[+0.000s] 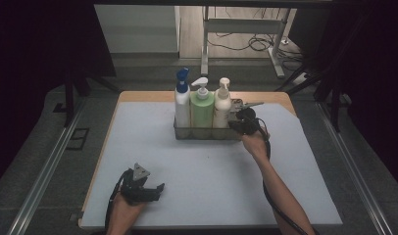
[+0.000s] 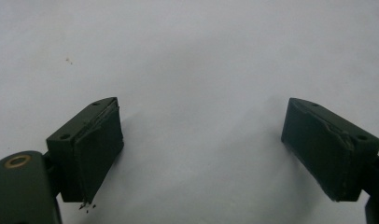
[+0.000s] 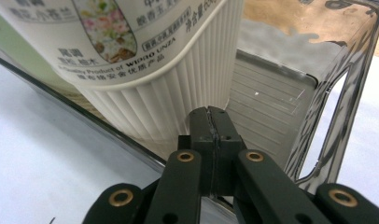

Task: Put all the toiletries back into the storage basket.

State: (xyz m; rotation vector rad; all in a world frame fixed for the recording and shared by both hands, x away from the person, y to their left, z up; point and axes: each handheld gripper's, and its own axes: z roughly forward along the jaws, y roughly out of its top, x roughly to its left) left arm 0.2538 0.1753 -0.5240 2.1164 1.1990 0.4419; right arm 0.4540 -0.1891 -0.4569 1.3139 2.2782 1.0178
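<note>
Where right gripper (image 3: 211, 122) meets it, ribbed cream bottle (image 3: 169, 88)

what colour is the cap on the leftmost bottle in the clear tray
Blue: the white spray bottle's cap, clearest in the high view.

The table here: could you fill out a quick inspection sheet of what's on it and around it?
Surface: pale grey mat on a wooden table; a few dark specks.
Job's things: clear bin holding three pump bottles upright in a row: blue-capped bottle, green bottle, cream bottle; the bin's right end is empty.
Clutter: nothing seen.
Grippers: right gripper shut, jaws together at the bin's front wall beside the cream bottle; whether it pinches the wall is unclear. Left gripper open, empty, above the mat.
Cables: black cable along the right forearm; loose cables on the floor behind.
Surroundings: metal stand, dark curtains.
</note>
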